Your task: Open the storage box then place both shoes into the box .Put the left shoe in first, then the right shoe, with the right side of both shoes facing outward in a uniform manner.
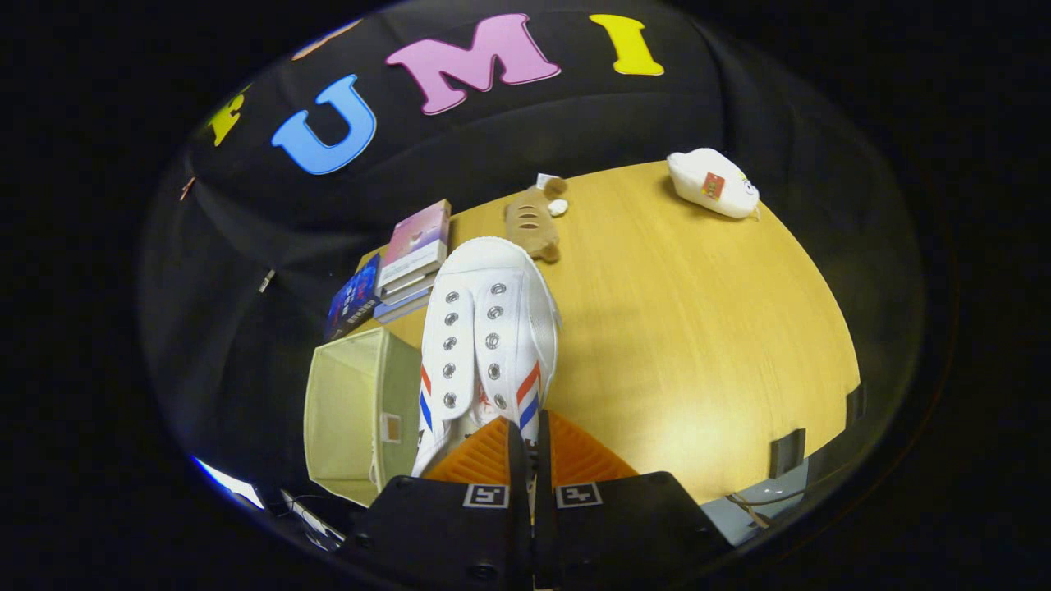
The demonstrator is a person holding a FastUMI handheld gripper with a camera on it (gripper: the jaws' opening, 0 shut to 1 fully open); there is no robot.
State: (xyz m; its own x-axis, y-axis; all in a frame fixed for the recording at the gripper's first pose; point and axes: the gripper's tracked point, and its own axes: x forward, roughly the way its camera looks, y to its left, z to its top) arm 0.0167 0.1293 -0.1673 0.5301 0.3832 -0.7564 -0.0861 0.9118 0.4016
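A white canvas shoe [484,345] with red and blue side stripes and metal eyelets hangs in the air, toe pointing away from me. My gripper [530,460] is shut on the shoe's rear collar, the two fingers nearly together with the shoe's edge pinched between them. The pale yellow-green fabric storage box [361,414] stands just left of the shoe, at the wooden table's [698,353] near left corner. Its open mouth faces up and its inside cannot be seen well. The shoe hangs beside the box's right wall, above the table.
A stack of books [406,263] sits beyond the box at the table's far left. A brown plush toy [532,217] lies beyond the shoe's toe. A white plush toy [713,182] rests at the far right edge.
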